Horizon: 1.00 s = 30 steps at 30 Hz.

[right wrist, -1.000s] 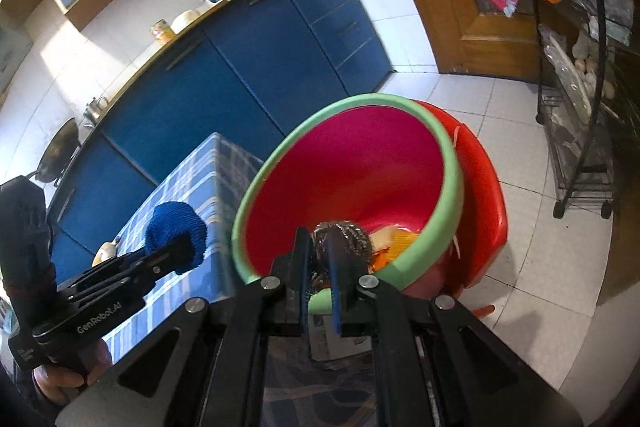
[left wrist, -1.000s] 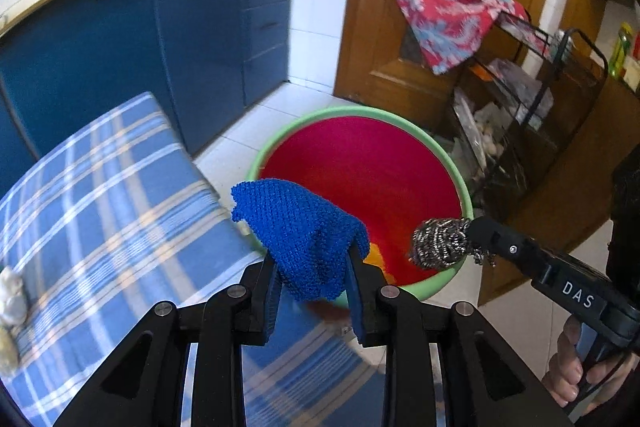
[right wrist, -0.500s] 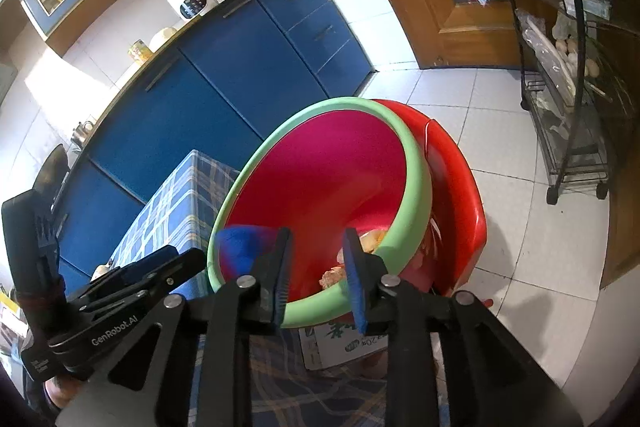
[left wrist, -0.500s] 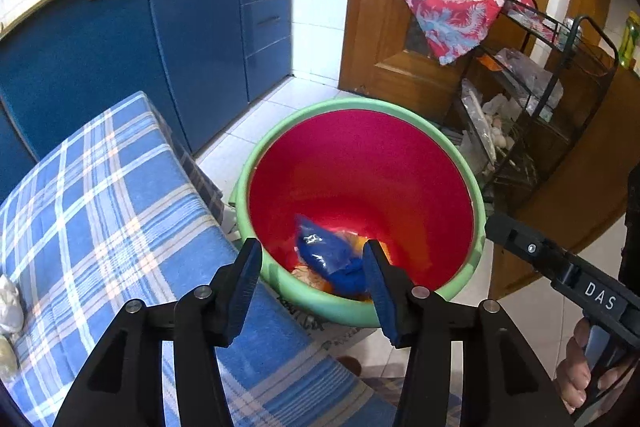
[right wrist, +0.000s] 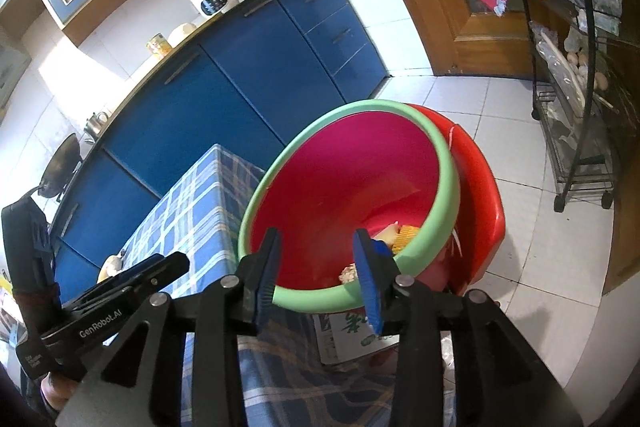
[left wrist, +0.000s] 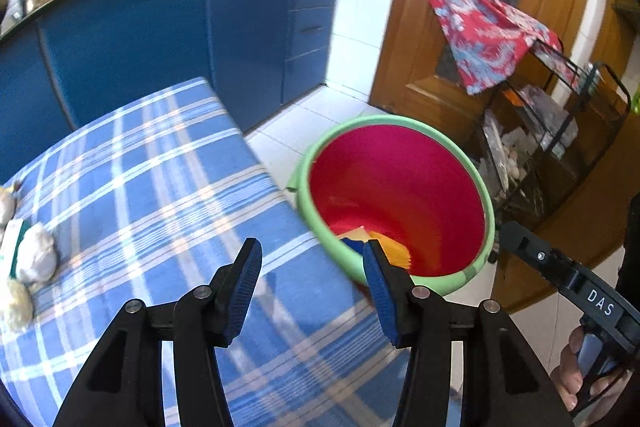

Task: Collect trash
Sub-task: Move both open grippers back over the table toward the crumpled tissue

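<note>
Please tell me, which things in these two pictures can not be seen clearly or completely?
- Trash inside the bin: right wrist view, the near rim and the right gripper, jaws opening and empty, cover most of it.
- Pale lumps on the checked cloth: left wrist view, cut off by the left edge, too blurred to identify.
- Printed paper under the bin: right wrist view, hidden by the gripper.

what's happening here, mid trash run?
A person holds a gripper in each hand beside a table with a blue plaid cloth. Both are empty: the left gripper stands open over the table edge, and the right gripper has its jaws opening over the green-rimmed basin, nothing between them. Blue and yellow scraps lie in the basin's bottom. A few pale crumpled bits remain at the cloth's left end.
</note>
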### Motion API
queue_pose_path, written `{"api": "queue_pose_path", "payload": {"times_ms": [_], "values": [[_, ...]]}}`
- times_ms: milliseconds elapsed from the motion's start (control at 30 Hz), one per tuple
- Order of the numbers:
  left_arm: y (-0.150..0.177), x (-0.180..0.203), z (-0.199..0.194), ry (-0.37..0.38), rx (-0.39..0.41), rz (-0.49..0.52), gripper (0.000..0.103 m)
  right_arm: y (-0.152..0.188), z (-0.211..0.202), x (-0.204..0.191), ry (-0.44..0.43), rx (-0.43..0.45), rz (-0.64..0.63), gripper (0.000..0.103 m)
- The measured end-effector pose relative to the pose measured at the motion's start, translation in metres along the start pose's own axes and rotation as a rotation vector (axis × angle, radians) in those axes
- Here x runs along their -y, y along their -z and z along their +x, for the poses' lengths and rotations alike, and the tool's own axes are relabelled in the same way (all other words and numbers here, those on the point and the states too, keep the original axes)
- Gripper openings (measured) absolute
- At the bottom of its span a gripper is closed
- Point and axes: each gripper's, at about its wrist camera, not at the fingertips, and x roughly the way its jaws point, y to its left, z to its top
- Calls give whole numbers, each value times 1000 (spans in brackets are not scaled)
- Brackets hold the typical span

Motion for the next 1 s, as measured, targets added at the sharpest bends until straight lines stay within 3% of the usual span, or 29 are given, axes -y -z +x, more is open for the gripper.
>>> {"api": "queue_pose_path", "payload": {"times_ms": [1000], "values": [[46,-127,-81,-159,114,-262,55,30,10,-93,-61,-91,-117,57]]}}
